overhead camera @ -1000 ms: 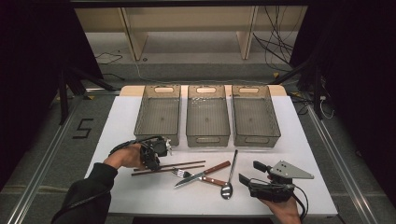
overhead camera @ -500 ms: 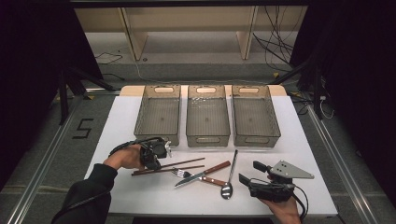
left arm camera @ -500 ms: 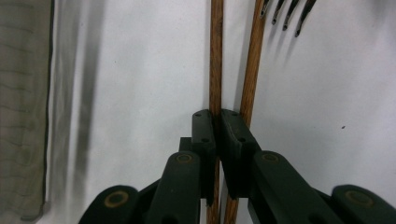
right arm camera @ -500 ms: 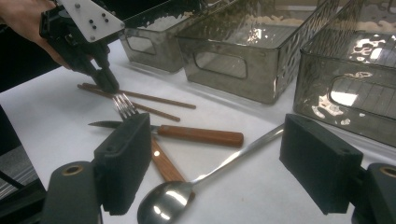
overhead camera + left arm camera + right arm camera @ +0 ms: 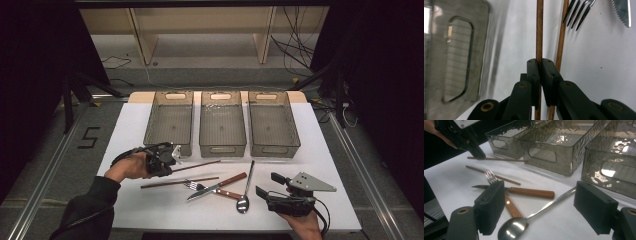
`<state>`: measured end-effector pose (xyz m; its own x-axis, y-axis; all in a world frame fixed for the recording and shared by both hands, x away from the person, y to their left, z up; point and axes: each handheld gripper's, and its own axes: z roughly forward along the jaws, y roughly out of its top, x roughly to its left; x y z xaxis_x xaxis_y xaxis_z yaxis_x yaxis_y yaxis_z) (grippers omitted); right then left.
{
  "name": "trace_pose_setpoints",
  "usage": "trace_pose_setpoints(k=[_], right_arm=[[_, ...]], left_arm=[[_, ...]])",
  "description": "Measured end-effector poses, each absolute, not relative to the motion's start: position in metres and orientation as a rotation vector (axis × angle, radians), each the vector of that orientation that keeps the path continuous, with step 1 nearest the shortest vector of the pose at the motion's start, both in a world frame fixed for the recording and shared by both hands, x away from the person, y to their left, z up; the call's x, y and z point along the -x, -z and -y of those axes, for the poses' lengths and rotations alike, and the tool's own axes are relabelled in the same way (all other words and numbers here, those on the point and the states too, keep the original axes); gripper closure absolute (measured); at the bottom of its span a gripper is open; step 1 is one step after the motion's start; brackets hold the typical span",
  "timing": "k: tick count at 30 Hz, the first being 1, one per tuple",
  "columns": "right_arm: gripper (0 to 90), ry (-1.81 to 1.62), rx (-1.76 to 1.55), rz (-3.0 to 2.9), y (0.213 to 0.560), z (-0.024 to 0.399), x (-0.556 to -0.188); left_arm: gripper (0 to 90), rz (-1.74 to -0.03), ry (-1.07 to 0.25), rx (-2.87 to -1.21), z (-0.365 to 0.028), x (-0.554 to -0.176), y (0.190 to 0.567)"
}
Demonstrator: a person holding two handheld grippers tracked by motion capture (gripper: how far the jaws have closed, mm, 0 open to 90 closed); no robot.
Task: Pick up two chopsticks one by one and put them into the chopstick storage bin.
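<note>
- The left gripper (image 5: 172,159) has just closed its jaws on one chopstick (image 5: 197,165), now lifted clear of the second chopstick (image 5: 180,182), just before the left bin (image 5: 170,122).
- Right of it lie fork (image 5: 192,185), knife (image 5: 217,186), spoon (image 5: 245,190).
- The right gripper (image 5: 267,186) gapes wide, empty, unmoved, beside the table's (image 5: 330,165) bare right edge.

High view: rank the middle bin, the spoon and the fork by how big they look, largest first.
1. Middle bin, by far the largest.
2. Spoon, long and thin, shorter than the bin.
3. Fork, though the knife lies across it, so its full length can't be judged.
</note>
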<state>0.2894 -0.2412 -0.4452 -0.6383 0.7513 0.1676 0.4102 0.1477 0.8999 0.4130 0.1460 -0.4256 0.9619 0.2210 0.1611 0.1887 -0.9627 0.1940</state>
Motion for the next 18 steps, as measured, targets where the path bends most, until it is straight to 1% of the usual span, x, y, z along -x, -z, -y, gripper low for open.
trace_pose_setpoints(k=[4,7,13,18], right_arm=[[25.7,-1.487,-1.122,-2.109,0.445,0.241,-0.290],[25.7,-1.487,-1.120,-2.111,0.445,0.241,-0.290],[25.7,-1.488,-1.120,-2.110,0.445,0.241,-0.290],[25.7,-1.490,-1.124,-2.107,0.445,0.241,-0.289]], left_arm=[[84.4,-0.369,-0.290,-2.886,-0.151,-0.411,0.412],[84.3,-0.437,-0.303,-2.810,-0.155,-0.413,0.402],[84.3,-0.650,-0.320,-2.628,-0.162,-0.421,0.392],[84.3,-0.790,-0.329,-2.498,-0.171,-0.432,0.385]])
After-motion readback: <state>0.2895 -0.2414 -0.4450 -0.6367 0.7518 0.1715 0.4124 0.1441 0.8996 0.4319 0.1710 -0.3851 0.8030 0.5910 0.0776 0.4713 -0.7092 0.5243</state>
